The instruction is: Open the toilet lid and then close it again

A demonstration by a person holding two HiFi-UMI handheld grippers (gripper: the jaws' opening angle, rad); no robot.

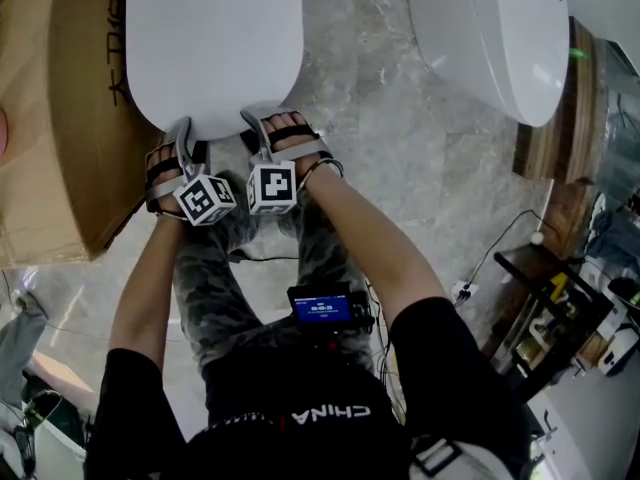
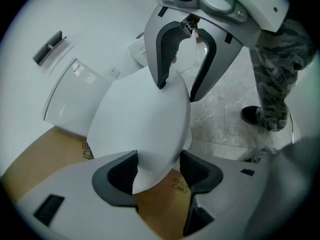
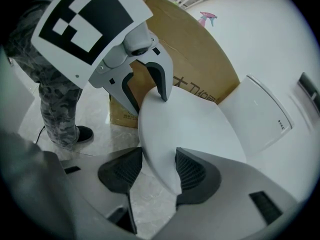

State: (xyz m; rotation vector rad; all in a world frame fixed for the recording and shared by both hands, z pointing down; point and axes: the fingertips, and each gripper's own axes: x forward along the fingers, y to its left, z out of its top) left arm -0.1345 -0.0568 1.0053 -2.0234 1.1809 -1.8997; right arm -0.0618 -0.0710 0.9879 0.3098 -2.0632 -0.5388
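The white toilet lid (image 1: 215, 38) lies flat and closed at the upper left of the head view. Both grippers sit side by side at its front edge. My left gripper (image 1: 183, 128) straddles the rim: the lid's edge (image 2: 140, 129) runs between its jaws (image 2: 157, 169), resting against the left pad, with a strip of cardboard showing beside the right pad. My right gripper (image 1: 255, 126) also straddles the rim; the lid (image 3: 190, 129) lies along its right pad (image 3: 187, 171), and floor shows by the left one. Each gripper view shows the other gripper, my right (image 2: 176, 91) and my left (image 3: 148, 104).
A brown cardboard box (image 1: 70, 118) stands against the toilet's left side. A second white toilet (image 1: 495, 33) is at the upper right across marble floor (image 1: 400, 138). Wooden shelving with cables and tools (image 1: 560, 298) crowds the right. The person's sandalled feet are just under the grippers.
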